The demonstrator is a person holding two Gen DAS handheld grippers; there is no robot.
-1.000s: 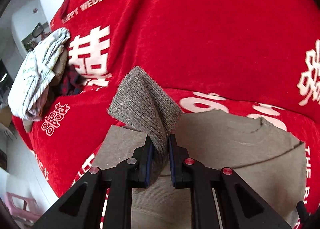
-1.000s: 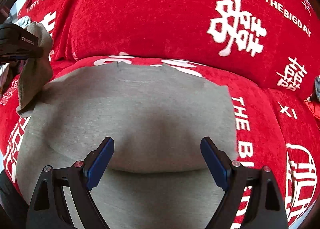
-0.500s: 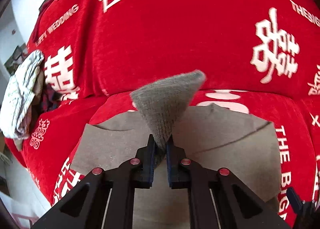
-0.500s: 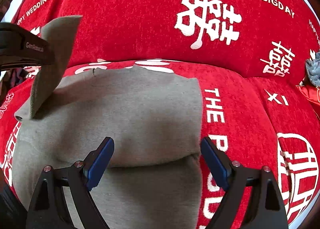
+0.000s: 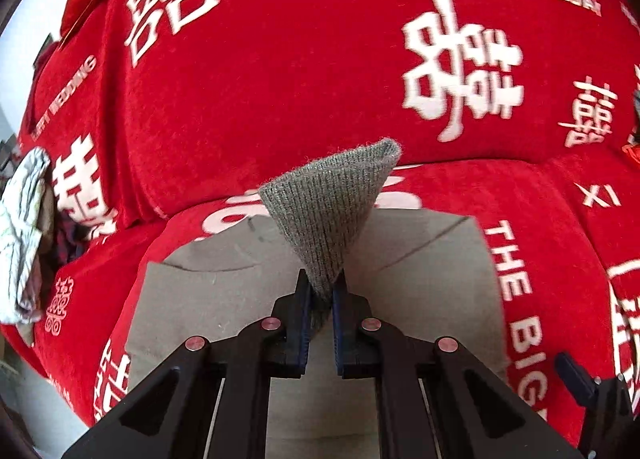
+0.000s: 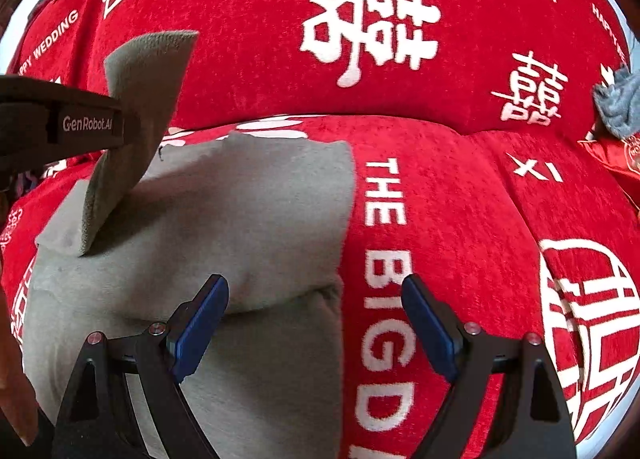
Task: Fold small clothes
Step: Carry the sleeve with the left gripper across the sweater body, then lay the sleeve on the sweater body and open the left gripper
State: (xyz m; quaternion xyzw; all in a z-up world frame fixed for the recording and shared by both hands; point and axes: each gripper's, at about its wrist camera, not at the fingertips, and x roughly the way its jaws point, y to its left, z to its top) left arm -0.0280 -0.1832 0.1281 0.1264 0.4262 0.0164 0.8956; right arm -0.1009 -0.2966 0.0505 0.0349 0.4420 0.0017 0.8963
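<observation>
The left hand-held gripper is clamped on a lifted sleeve of the grey sweater on the red sofa, while the right hand-held gripper hovers with jaws apart over the sweater's right edge.

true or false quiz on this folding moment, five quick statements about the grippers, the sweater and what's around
1. The left gripper is shut on a ribbed sleeve cuff of the grey sweater. True.
2. The right gripper is clamped on the sweater's hem. False: its jaws stand wide open and hold nothing.
3. The sweater lies on a red cover printed with white characters and English words. True.
4. The held cuff lies flat on the sweater's body. False: it is lifted above it.
5. A pile of other clothes sits at the right edge of the left wrist view. False: it is at the left edge.
</observation>
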